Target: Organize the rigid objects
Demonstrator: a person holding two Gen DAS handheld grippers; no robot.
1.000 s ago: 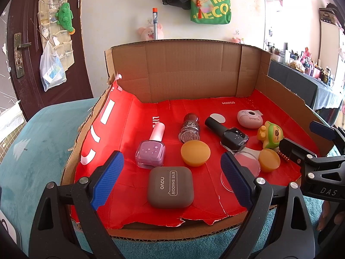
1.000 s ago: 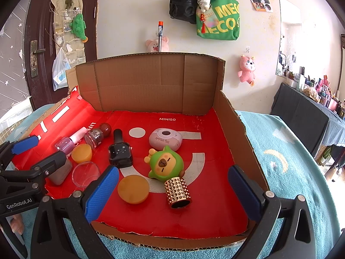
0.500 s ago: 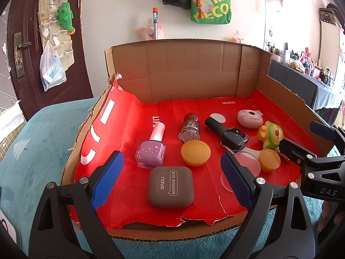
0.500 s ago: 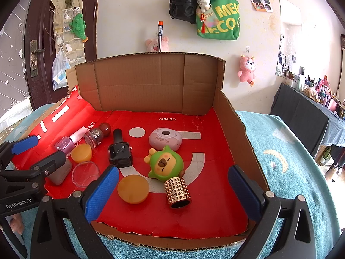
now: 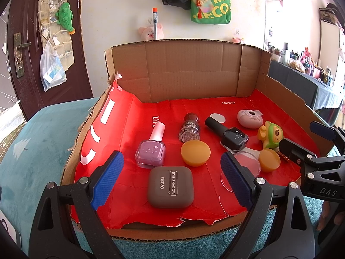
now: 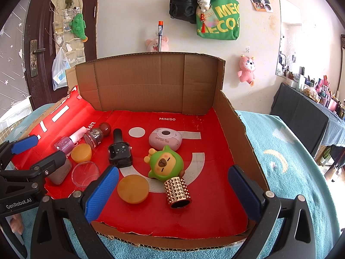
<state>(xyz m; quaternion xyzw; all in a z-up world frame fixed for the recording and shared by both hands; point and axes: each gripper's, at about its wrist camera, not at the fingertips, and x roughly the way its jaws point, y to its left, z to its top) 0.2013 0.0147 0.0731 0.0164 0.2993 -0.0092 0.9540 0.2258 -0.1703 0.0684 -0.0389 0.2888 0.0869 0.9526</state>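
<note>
Lived-in home bedroom: teal bedspread (image 6: 291, 172) underfoot, plush toys and green tote bag (image 6: 217, 20) hung on far wall, dark door (image 5: 21, 43) left, cluttered dresser (image 6: 319, 99) at right.

I count three polish bottles (image 5: 150, 149), two orange lids (image 5: 195, 152), one compact (image 5: 170, 186), one toy (image 6: 165, 163), one studded tube (image 6: 177, 192).

Clear dish (image 5: 245, 168) partly covered by left gripper's right finger (image 5: 234, 181) in left wrist view. Studded gold tube (image 5: 283, 156) almost fully hidden behind right gripper (image 5: 306, 142) there, only beads peeking out. Grey eye shadow case (image 6: 59, 172) half blocked by left gripper (image 6: 37, 153) in right wrist view. Person's fingers (image 6: 16, 223) cut off at lower left edge. Shelf clutter (image 5: 310, 65) at far right too small to identify.
</note>
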